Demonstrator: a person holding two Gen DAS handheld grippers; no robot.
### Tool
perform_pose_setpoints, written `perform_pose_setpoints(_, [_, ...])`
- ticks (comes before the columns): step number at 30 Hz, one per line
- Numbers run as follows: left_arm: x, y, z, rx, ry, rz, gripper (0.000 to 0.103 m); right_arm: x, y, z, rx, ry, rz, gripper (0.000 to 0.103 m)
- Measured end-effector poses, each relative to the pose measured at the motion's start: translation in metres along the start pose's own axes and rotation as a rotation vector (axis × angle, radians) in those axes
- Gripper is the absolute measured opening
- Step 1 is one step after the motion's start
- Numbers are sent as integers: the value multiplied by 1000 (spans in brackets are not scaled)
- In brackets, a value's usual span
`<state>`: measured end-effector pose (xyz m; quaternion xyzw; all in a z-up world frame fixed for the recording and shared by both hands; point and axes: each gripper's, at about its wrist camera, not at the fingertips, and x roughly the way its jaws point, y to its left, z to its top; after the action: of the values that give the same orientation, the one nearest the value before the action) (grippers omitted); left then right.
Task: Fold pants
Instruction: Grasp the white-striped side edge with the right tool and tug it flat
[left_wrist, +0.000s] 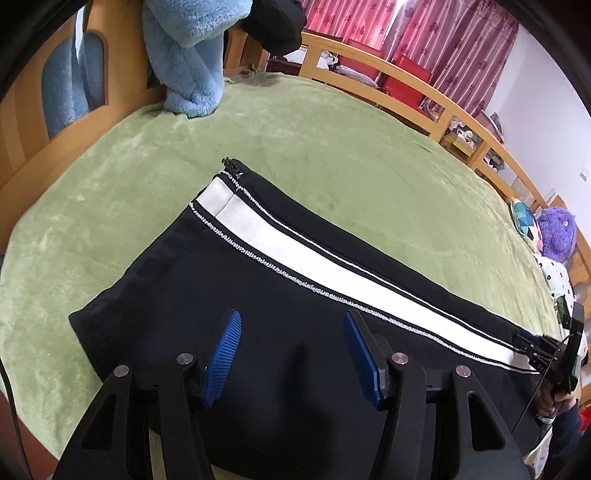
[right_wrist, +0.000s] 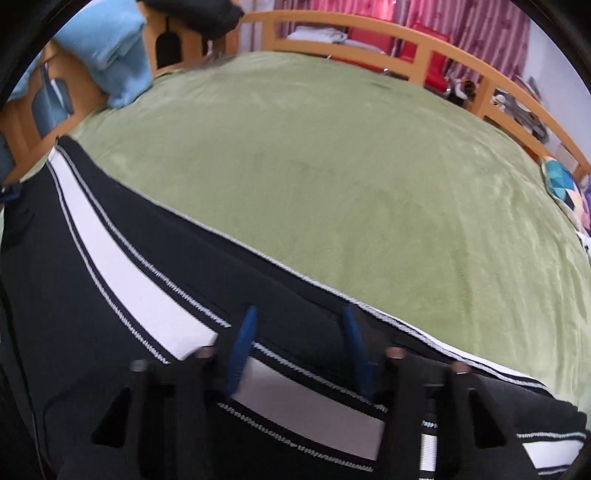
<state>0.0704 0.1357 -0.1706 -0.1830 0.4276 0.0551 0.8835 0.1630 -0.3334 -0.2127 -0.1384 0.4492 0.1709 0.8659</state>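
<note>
Black pants (left_wrist: 280, 295) with a white side stripe (left_wrist: 332, 266) lie flat on the green blanket (left_wrist: 295, 140), legs stacked, a zipped cuff at the far end. My left gripper (left_wrist: 291, 354) is open, blue pads spread just above the black cloth near the cuff end, holding nothing. My right gripper (right_wrist: 301, 350) is open over the same pants (right_wrist: 110, 295), its blue pads either side of the white stripe (right_wrist: 122, 273); it also shows at the right edge of the left wrist view (left_wrist: 532, 347).
A fluffy light-blue garment (left_wrist: 188, 55) hangs over the wooden headboard (left_wrist: 122, 74) at the far left. A wooden rail (left_wrist: 424, 96) runs along the far side. A patterned cushion (right_wrist: 565, 181) and a purple plush toy (left_wrist: 556, 232) lie at the right.
</note>
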Motion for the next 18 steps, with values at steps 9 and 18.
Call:
perform_pose_setpoints(9, [-13, 21, 9, -25, -41, 5, 56, -13, -7, 13, 39, -80, 12, 4])
perform_pose_setpoints(18, [4, 38, 52, -6, -85, 77, 56, 4, -1, 11, 159, -47, -45, 48])
